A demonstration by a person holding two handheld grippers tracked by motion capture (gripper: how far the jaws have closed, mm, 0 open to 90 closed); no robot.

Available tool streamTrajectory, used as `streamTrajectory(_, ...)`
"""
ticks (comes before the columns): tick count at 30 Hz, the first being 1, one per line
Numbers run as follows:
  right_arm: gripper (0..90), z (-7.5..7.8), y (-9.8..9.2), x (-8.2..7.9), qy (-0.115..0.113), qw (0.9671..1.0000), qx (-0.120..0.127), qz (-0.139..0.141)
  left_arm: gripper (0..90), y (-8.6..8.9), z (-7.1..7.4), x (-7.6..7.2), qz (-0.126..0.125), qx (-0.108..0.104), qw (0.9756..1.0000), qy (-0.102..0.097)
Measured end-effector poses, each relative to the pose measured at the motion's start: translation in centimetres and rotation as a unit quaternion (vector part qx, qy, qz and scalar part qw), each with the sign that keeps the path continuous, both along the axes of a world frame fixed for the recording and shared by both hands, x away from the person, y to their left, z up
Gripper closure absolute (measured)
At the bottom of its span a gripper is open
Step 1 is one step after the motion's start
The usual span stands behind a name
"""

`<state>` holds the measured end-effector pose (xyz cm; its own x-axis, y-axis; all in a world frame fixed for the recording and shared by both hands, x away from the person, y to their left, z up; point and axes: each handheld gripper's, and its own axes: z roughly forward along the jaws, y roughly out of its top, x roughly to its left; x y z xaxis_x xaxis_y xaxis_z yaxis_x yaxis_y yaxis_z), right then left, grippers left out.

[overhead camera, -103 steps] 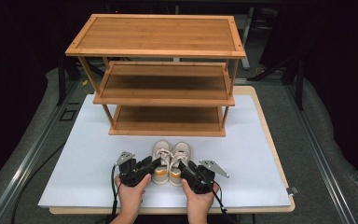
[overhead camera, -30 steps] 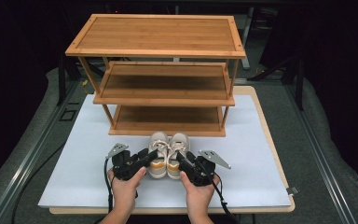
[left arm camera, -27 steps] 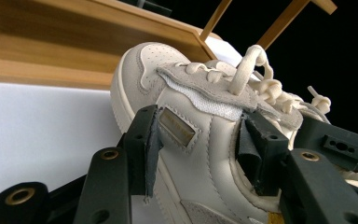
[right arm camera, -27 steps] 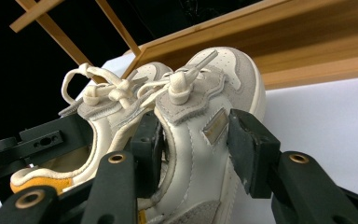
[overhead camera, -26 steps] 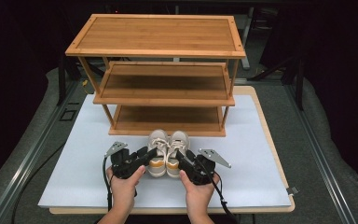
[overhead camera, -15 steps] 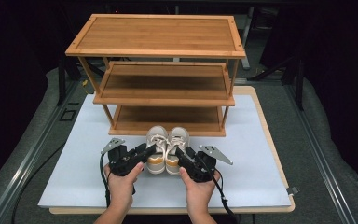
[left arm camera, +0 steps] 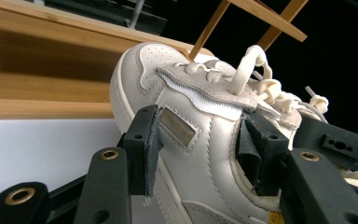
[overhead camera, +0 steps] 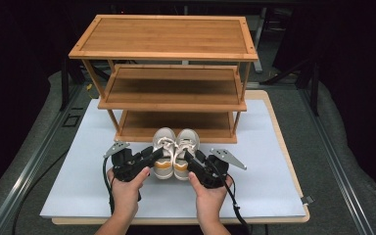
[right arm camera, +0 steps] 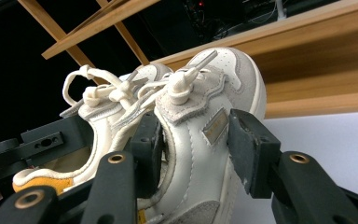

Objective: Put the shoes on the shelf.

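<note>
A: From the high view, the pair of shoes sits toes-forward just in front of the shoe rack point(overhead camera: 169, 78), near its bottom shelf point(overhead camera: 174, 127). The left tool point(overhead camera: 149, 155) is clamped on the left shoe point(overhead camera: 162, 152), the right tool point(overhead camera: 192, 159) on the right shoe point(overhead camera: 186, 152), each across the side wall.

B: So the step is carrying both together onto a shelf?

A: That is my reading. Keep both hands level and matched so the shoes stay side by side, and lift the toes above the shelf's front lip before pushing forward.

B: What does the left gripper view add?

A: The left tool point(left arm camera: 198, 149) has one pad outside on the leather by the small label and the other inside the collar of the left shoe point(left arm camera: 168, 88). The grip looks firm; the loose laces point(left arm camera: 256, 74) could snag.

B: And the right gripper view?

A: The same, mirrored: the right tool point(right arm camera: 200, 149) pinches the wall of the right shoe point(right arm camera: 214, 88). The rack's slanted side struts point(right arm camera: 56, 32) stand close behind.

B: Anything else on the white surface point(overhead camera: 78, 161)?

A: No. The rack's posts point(overhead camera: 237, 98) narrow the opening, so enter centred.
</note>
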<state>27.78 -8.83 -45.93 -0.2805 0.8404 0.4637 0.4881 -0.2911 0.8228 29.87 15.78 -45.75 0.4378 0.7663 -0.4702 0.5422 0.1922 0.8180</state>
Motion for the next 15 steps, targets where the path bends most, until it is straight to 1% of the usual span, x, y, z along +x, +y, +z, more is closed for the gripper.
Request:
streamTrajectory(1,55.7,0.2,-0.1,-0.1,0.007,0.9999,-0.005,0.005,52.1,0.0,0.1,0.0,0.000,0.001,1.0000,-0.001)
streamTrajectory(2,55.7,0.3,-0.1,-0.1,0.001,1.0000,-0.003,0.003,52.1,0.0,0.1,0.0,0.000,0.001,1.0000,-0.001)
streamTrajectory(3,55.7,0.5,0.0,-0.1,0.003,1.0000,-0.008,-0.003,52.1,0.0,0.4,0.0,0.002,0.001,1.0000,-0.003)
streamTrajectory(4,55.8,0.5,0.1,0.0,-0.004,1.0000,-0.002,0.000,52.1,0.0,0.5,0.0,0.002,0.002,1.0000,-0.004)
streamTrajectory(6,55.7,0.9,0.0,-0.2,0.005,0.9999,-0.011,0.005,52.1,0.1,0.7,0.0,0.001,0.002,1.0000,-0.005)
streamTrajectory(7,55.7,1.0,0.1,-0.2,0.007,0.9998,-0.017,-0.006,52.1,0.1,0.8,0.0,0.001,0.001,1.0000,-0.005)
streamTrajectory(8,55.7,1.0,0.2,-0.1,-0.004,1.0000,-0.005,0.000,52.1,0.2,0.9,0.0,0.000,0.000,1.0000,-0.005)
streamTrajectory(9,55.7,1.2,0.1,-0.1,0.003,0.9999,-0.008,0.007,52.1,0.2,0.9,0.0,0.000,0.000,1.0000,-0.005)
streamTrajectory(10,55.7,1.2,0.1,-0.1,0.003,0.9999,-0.008,0.007,52.1,0.2,1.0,0.0,-0.001,0.000,1.0000,-0.004)
streamTrajectory(11,55.6,1.3,0.1,0.0,-0.006,1.0000,-0.001,0.003,52.1,0.3,1.3,0.0,-0.003,0.001,1.0000,-0.004)
streamTrajectory(12,55.6,1.5,0.0,-0.1,0.006,0.9999,-0.008,0.008,52.1,0.2,1.4,0.0,-0.002,0.002,1.0000,-0.004)
streamTrajectory(13,55.6,1.5,0.1,0.0,-0.006,1.0000,-0.002,0.003,52.1,0.2,1.5,0.1,-0.002,0.001,1.0000,-0.004)
streamTrajectory(15,55.6,1.7,0.2,0.0,-0.004,1.0000,-0.005,0.002,52.1,0.2,1.8,0.0,-0.002,0.004,1.0000,-0.006)
